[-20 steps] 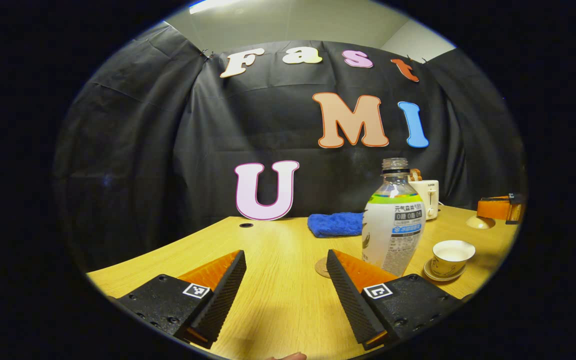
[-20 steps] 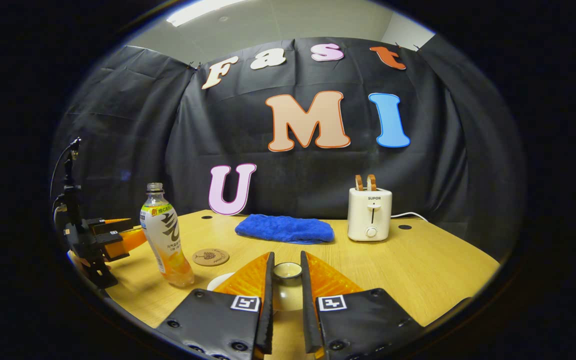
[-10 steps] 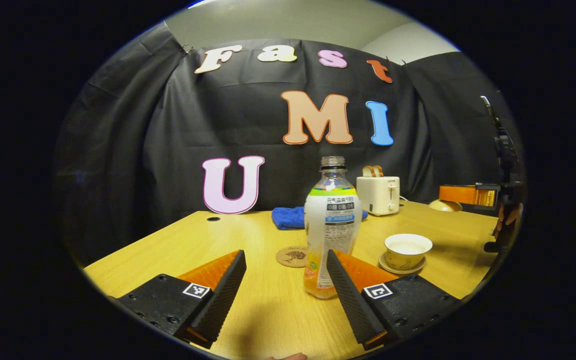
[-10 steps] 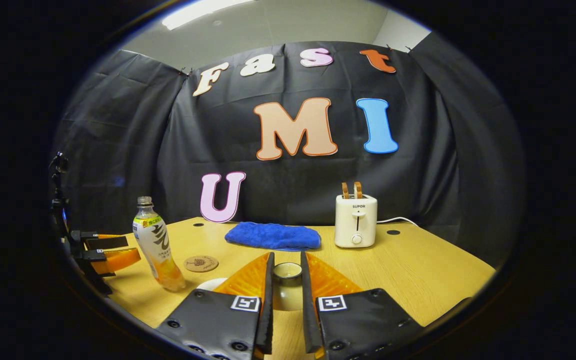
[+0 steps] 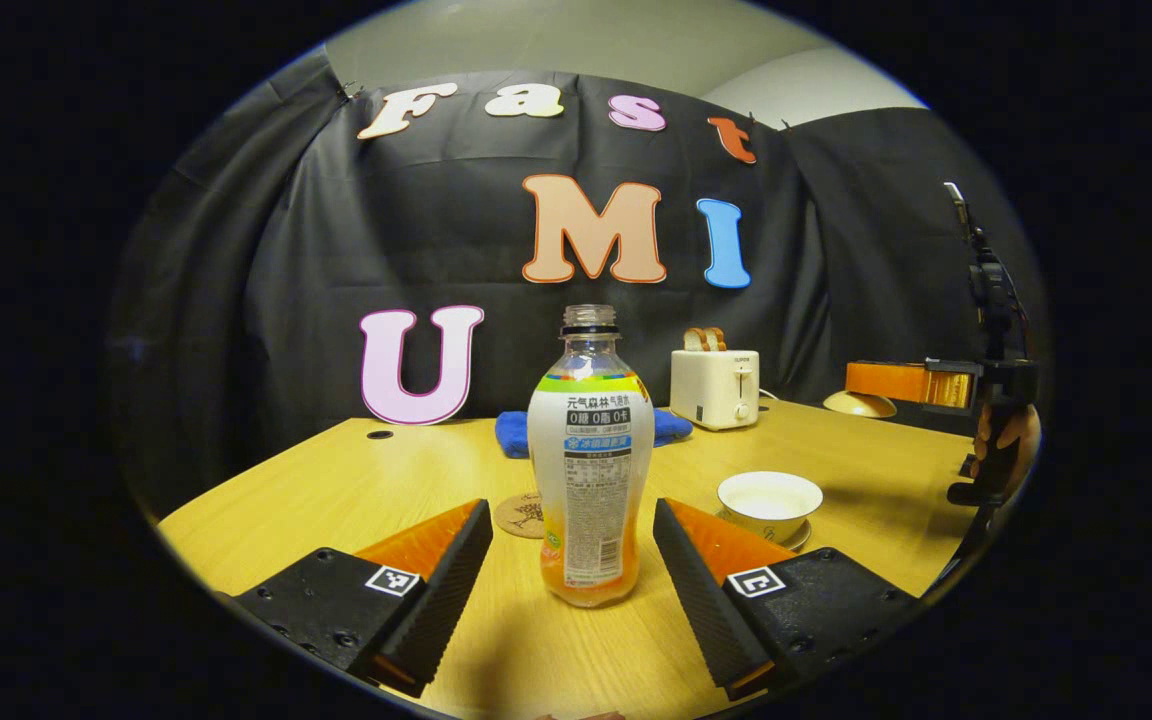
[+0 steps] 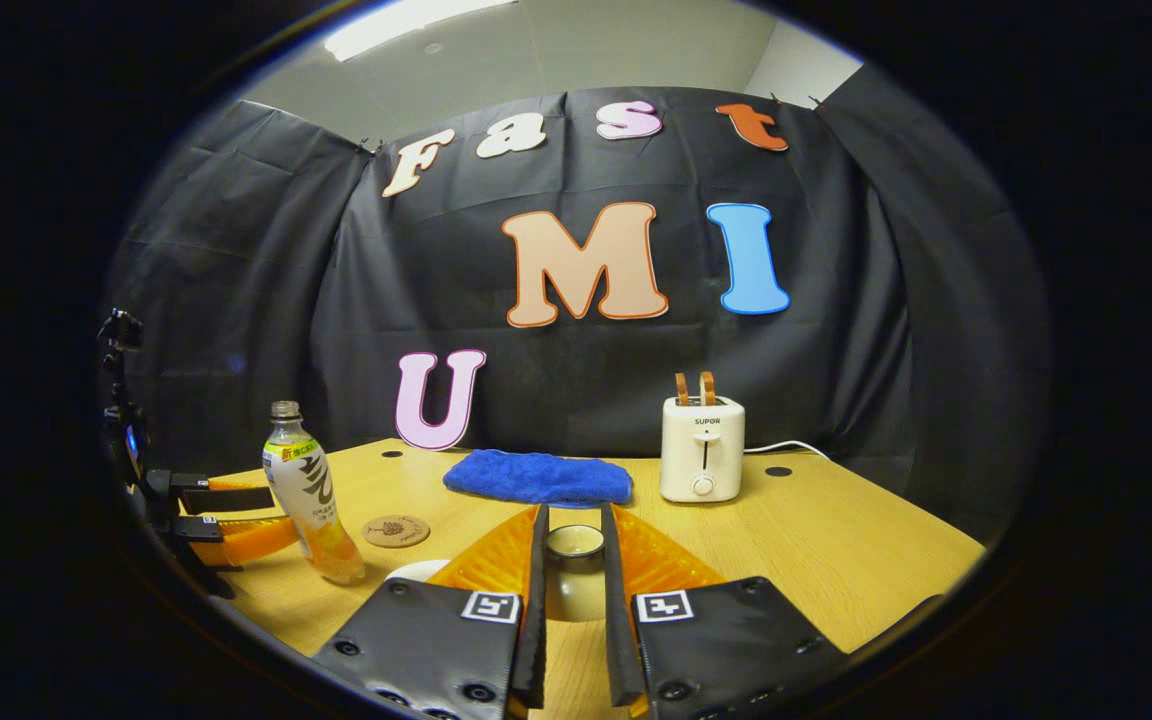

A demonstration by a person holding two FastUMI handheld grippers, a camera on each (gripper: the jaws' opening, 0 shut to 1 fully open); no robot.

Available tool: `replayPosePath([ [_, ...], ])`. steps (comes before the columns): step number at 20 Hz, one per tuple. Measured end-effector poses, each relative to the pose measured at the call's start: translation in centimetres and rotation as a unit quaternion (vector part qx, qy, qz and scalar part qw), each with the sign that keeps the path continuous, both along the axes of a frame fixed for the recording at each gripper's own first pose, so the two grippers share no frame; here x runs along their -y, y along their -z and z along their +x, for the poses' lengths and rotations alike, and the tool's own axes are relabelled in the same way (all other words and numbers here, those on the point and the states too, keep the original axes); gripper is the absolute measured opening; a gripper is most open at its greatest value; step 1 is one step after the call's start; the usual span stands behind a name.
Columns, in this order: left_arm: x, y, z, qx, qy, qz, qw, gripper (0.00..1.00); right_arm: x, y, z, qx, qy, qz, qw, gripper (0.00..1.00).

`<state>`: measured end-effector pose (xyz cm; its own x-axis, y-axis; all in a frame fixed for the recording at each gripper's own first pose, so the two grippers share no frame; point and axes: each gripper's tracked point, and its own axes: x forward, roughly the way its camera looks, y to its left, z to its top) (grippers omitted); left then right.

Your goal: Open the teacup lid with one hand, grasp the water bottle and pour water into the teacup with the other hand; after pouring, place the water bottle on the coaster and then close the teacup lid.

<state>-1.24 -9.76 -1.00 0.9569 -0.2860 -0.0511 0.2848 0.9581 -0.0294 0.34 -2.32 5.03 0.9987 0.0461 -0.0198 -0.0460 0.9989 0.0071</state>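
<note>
An uncapped plastic bottle (image 5: 591, 470) with a little orange liquid stands upright on the table, in the gap between the fingers of my open left gripper (image 5: 571, 515); neither finger touches it. Just behind it lies a round cork coaster (image 5: 521, 515). To its right the lidless white teacup (image 5: 769, 497) sits on its saucer (image 5: 798, 537). My right gripper (image 6: 573, 525) is shut on the teacup lid (image 6: 576, 575), held up off the table. From the right gripper view, the bottle (image 6: 308, 495), coaster (image 6: 396, 530) and left gripper (image 6: 236, 510) are at the far left.
A white toaster (image 6: 701, 448) and a folded blue cloth (image 6: 539, 477) stand at the back of the wooden table (image 6: 836, 540). In the left gripper view the right gripper (image 5: 921, 383), with the lid and the hand holding it, hangs at the far right.
My left gripper has swung toward the bottle, which went from its right finger to the middle of the open gap. The right gripper keeps hold of the lid and has barely shifted.
</note>
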Motion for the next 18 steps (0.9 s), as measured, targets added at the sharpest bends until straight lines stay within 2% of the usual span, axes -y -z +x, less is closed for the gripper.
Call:
replayPosePath([
  [7, 1.0, -0.2, 1.5, 0.007, -0.004, 0.001, 1.000, 0.93, 2.1, -0.7, -0.5, 0.005, 0.017, 0.003, 1.000, 0.28],
  [18, 1.8, -0.2, 2.7, 0.004, -0.001, 0.000, 1.000, 0.70, 2.7, -2.0, -1.3, 0.016, 0.018, 0.009, 1.000, 0.29],
])
